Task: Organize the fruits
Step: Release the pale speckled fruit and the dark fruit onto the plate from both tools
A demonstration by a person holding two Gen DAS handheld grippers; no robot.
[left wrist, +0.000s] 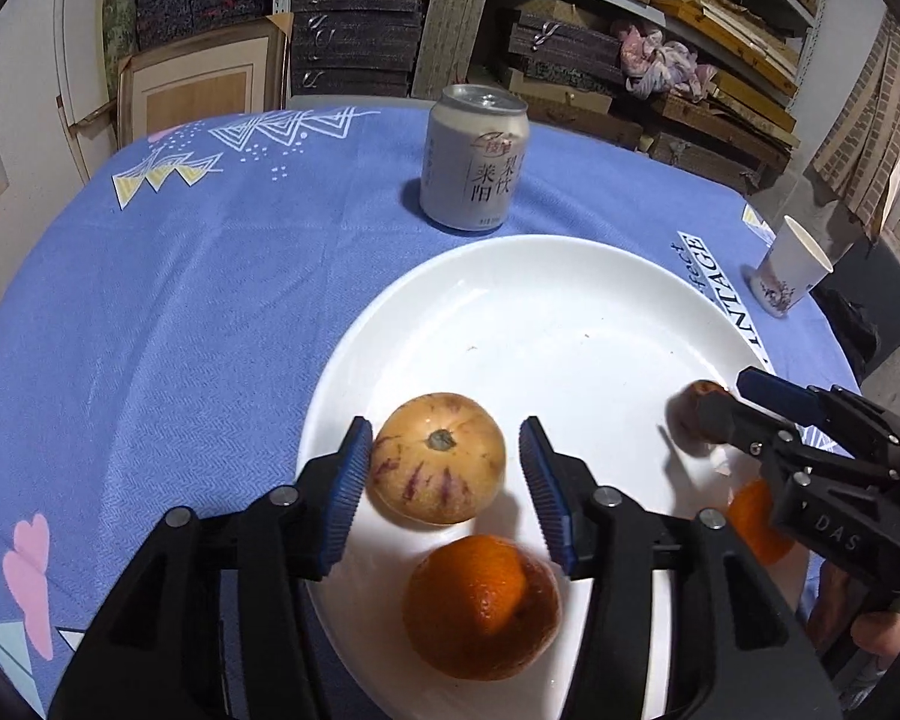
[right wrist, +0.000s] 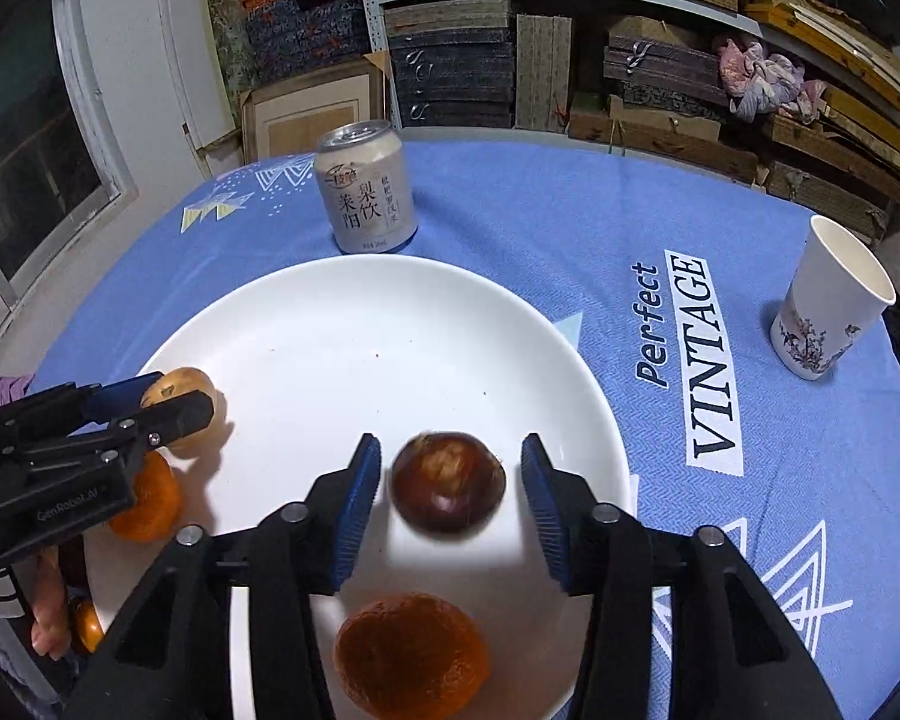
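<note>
One white plate (left wrist: 570, 276), glossy and round, on your blue woven tablecloth (left wrist: 180, 312). Fruits on it: two oranges (left wrist: 480, 606) (right wrist: 413, 657), dimpled; one pale purple-streaked melon (left wrist: 438, 456); one dark brown smooth fruit (right wrist: 447, 489). Your left gripper (left wrist: 447, 495) stands open around the melon, pads clear. Your right gripper (right wrist: 450, 510) is open around the brown fruit, untouching. One drink can (left wrist: 474, 159) beyond the far rim; one paper cup (right wrist: 828, 306) well apart at right

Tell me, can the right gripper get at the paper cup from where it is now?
Probably yes. The right gripper stands open around the dark fruit on the plate; only bare tablecloth lies between it and the paper cup.
</note>
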